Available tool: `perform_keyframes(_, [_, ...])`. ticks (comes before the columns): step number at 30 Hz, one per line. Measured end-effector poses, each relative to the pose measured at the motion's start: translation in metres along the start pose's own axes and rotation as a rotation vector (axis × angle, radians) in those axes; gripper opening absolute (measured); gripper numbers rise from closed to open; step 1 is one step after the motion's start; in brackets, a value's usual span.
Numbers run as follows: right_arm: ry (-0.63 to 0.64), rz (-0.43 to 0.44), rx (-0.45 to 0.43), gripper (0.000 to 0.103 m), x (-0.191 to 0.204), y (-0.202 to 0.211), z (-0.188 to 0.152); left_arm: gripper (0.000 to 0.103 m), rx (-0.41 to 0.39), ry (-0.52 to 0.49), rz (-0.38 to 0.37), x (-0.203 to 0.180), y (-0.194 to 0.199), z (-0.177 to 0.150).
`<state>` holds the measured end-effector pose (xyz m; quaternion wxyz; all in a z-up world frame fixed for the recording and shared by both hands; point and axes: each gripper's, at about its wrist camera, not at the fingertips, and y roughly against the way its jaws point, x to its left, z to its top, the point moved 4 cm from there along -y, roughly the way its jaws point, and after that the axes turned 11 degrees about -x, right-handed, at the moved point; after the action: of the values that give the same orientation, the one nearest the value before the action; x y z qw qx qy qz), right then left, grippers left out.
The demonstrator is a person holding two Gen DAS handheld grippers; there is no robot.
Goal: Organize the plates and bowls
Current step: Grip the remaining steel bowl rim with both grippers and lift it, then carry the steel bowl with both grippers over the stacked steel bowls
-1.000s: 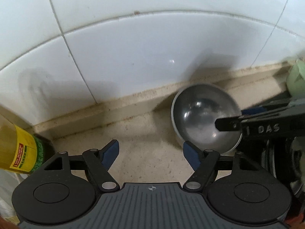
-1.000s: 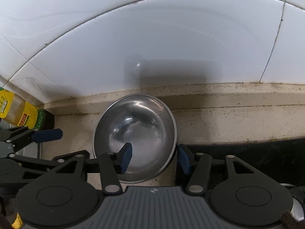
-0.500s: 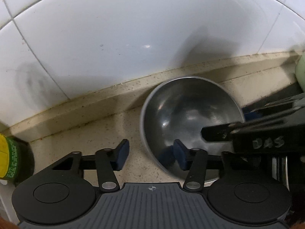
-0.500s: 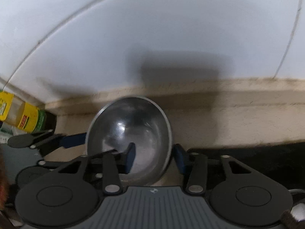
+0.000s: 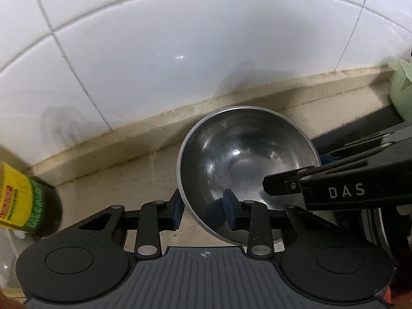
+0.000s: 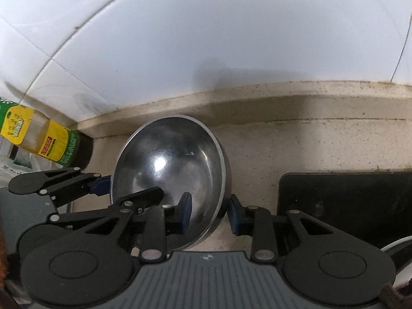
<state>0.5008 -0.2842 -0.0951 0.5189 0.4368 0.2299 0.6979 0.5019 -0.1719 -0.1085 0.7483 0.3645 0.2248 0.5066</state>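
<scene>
Both claws pinch the steel bowl's (image 5: 244,164) rim: left gripper (image 5: 203,212) on its lower-left edge, right gripper (image 6: 209,215) on the opposite side. The bowl sits mid-frame on the speckled counter (image 6: 296,149), just beside the tiled wall (image 5: 180,51). Lift evenly, level, both grips firm.

The bowl (image 5: 244,159) is polished, mirror-bright metal; the wall tiles (image 5: 180,51) are glossy white ceramic; the table (image 6: 309,149) is matt, speckled, stone-like.
</scene>
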Motion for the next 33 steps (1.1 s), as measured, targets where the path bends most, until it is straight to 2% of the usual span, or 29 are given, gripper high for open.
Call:
perform_keyframes(15, [0.077,0.046,-0.045,0.028,0.038,0.043,0.000,0.042,-0.060,0.025,0.060,0.014,0.054,-0.004])
perform_keyframes(33, [0.163,0.078,-0.065,0.028,0.083,0.078,-0.023,0.042,-0.106,0.028,0.111,0.022,0.116,-0.028])
